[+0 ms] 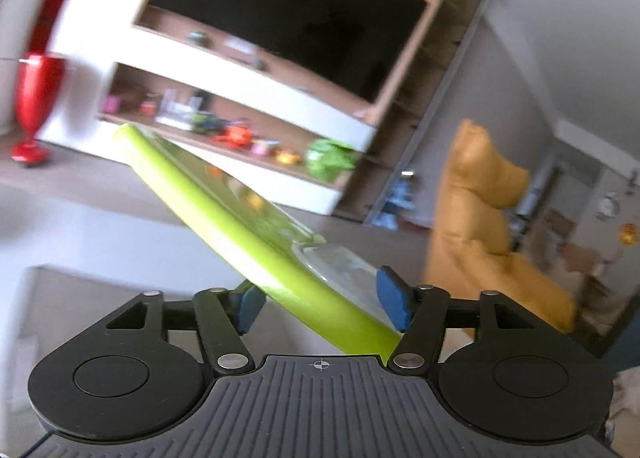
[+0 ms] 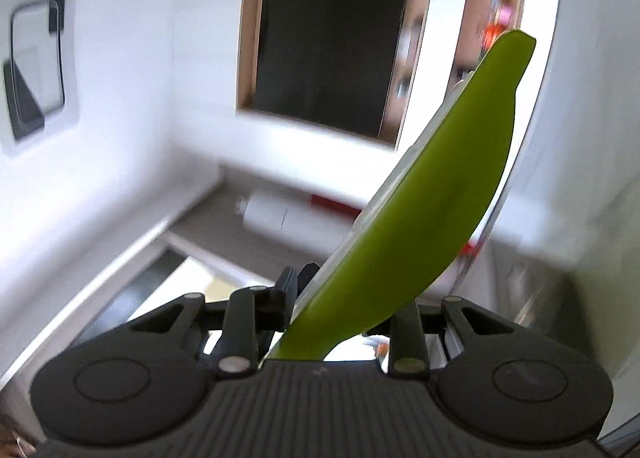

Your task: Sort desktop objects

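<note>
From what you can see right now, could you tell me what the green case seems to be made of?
The green case looks like smooth, glossy moulded plastic: even lime colour, soft highlights along its rounded edge. One clear section, probably transparent plastic, sits near the left gripper.

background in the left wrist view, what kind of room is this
Most likely a home living room: a big dark television set in a white wall unit, a shelf of colourful trinkets beneath it, and a yellow armchair to the right.
</note>
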Demonstrator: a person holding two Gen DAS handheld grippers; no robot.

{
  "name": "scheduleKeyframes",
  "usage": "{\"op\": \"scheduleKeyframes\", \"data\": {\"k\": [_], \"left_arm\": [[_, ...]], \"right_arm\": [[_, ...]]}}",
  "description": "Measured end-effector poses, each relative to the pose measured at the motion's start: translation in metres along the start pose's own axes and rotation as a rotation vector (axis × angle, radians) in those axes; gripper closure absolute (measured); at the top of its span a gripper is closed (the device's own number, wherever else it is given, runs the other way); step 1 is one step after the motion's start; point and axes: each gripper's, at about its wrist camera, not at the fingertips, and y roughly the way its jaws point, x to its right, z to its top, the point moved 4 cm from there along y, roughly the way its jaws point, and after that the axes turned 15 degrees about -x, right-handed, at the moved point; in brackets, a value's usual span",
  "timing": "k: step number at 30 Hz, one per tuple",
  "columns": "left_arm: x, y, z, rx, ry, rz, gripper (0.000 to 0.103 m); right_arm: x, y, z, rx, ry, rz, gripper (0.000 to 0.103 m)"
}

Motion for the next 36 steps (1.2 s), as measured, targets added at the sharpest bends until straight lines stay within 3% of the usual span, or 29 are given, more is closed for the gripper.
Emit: {"op": "scheduleKeyframes", "data": {"k": [2, 6, 7, 9, 12, 15, 17, 19, 21, 22, 25, 26, 28, 30, 32, 36], "left_arm": [[-0.029, -0.019, -0.014, -0.039, -0.053, 0.041, 0.03], [-0.076, -0.053, -0.037, -0.137, -0.138, 0.033, 0.026], [-0.084, -0.062, -0.041, -0.154, -0.136, 0.037, 0.019], [-0.093, -0.079, -0.046, -0.178, -0.123, 0.003, 0.006], [-0.11, -0.112, -0.046, -0.225, -0.121, -0.074, 0.004], [-0.14, -0.138, -0.046, -0.205, -0.209, -0.14, 0.0], [-0.167, -0.151, -0.041, -0.156, -0.272, -0.098, 0.0], [-0.198, -0.143, -0.034, -0.17, -0.333, -0.051, 0.0], [-0.228, -0.118, -0.032, -0.21, -0.45, -0.086, 0.0], [-0.241, -0.104, -0.032, -0.23, -0.508, -0.127, 0.0], [-0.272, -0.053, -0.03, -0.279, -0.648, -0.381, 0.0], [-0.281, -0.038, -0.03, -0.292, -0.686, -0.424, 0.0], [-0.296, -0.014, -0.032, -0.303, -0.752, -0.436, 0.0], [-0.308, 0.006, -0.032, -0.302, -0.812, -0.467, 0.0], [-0.312, 0.016, -0.027, -0.289, -0.835, -0.497, 0.0], [-0.301, 0.007, -0.015, -0.248, -0.752, -0.385, 0.0]], "right_arm": [[0.009, 0.025, -0.011, -0.074, 0.033, 0.004, 0.072], [0.028, 0.051, -0.039, -0.173, 0.091, -0.022, 0.074], [0.03, 0.055, -0.043, -0.185, 0.077, -0.04, 0.074], [0.032, 0.053, -0.046, -0.202, 0.062, -0.055, 0.075], [0.025, 0.053, -0.017, -0.214, 0.032, -0.126, 0.08], [0.03, 0.05, -0.012, -0.23, 0.046, -0.18, 0.079], [0.032, 0.048, -0.019, -0.247, 0.052, -0.197, 0.079], [0.036, 0.046, -0.024, -0.259, 0.074, -0.19, 0.079], [0.041, 0.042, -0.028, -0.262, 0.097, -0.186, 0.079], [0.046, 0.041, -0.028, -0.26, 0.108, -0.186, 0.079], [0.064, 0.031, -0.033, -0.251, 0.13, -0.213, 0.073], [0.071, 0.027, -0.034, -0.248, 0.138, -0.225, 0.071], [0.08, 0.024, -0.036, -0.249, 0.165, -0.226, 0.063], [0.086, 0.022, -0.037, -0.259, 0.201, -0.235, 0.036], [0.093, 0.019, -0.036, -0.266, 0.24, -0.248, 0.019], [0.093, -0.006, -0.033, -0.238, 0.21, -0.292, 0.019]]}}
